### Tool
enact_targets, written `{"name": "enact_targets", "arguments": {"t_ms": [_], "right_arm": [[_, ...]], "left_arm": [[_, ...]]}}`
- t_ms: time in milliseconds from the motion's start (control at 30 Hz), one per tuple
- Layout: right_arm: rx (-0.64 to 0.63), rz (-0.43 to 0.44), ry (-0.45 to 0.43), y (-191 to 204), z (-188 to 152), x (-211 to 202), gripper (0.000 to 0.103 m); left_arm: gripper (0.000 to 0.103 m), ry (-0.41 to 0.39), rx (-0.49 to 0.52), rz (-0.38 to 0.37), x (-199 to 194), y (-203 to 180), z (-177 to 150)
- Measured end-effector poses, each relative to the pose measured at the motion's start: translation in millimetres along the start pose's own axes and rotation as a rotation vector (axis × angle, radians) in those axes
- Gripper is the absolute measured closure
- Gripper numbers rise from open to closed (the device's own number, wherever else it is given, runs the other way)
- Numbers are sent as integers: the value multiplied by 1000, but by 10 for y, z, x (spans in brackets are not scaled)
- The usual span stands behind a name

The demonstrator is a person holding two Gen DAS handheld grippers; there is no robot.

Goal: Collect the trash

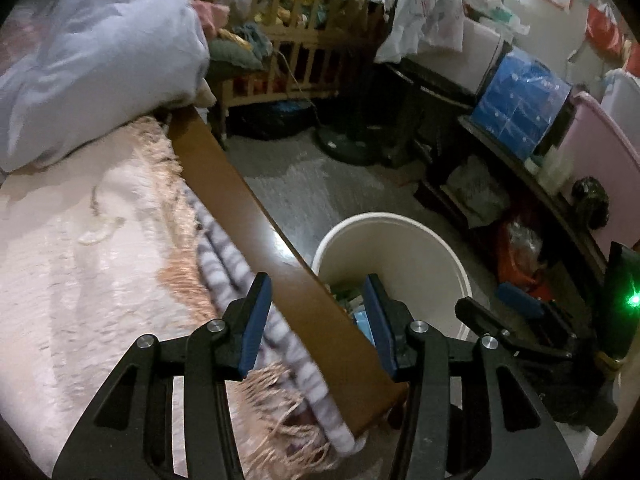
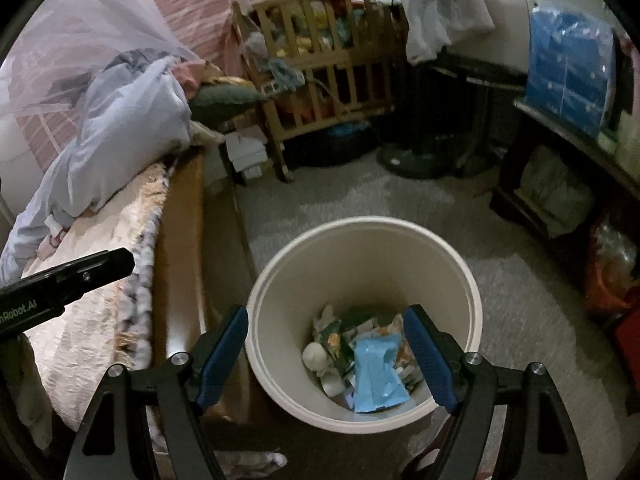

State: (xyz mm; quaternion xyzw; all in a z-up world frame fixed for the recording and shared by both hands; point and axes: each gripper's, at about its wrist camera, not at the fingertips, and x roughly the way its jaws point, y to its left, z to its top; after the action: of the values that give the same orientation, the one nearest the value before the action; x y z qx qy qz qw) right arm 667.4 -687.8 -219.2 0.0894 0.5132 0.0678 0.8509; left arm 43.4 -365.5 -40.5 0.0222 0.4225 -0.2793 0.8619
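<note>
Now both claws empty: my left claw (image 1: 318,322) part-spread over bed rail (image 1: 240,204), my right claw (image 2: 326,354) wide above white bin (image 2: 460,276). Trash (image 2: 374,374) already inside bin. Drop step looks done; next, scan bed (image 1: 72,248) and floor (image 2: 520,312) for leftovers.

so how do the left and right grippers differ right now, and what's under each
The left gripper hangs over the bed's wooden side rail, with only its right finger over the white bin; the right gripper hangs squarely above the bin's opening, over the blue wrapper. The left's jaws stand narrower, the right's wider. Both are open, hold nothing, point downward and have blue pads.
</note>
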Motion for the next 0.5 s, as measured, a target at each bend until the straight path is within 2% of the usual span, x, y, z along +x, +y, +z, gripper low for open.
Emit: {"name": "enact_targets", "arguments": {"t_ms": [133,300,500], "right_arm": [[-18,-6,-51,165,3,-186,25],[-59,-17,-103,385,-20,-395,25],[-67,-16,-153,568,-66,-618,25]], "left_arm": [[58,-64,14,14,-289,30,-40],[57,-154,60,123,-606,26,-125],[57,-199,52,114,-802,97,-233]]}}
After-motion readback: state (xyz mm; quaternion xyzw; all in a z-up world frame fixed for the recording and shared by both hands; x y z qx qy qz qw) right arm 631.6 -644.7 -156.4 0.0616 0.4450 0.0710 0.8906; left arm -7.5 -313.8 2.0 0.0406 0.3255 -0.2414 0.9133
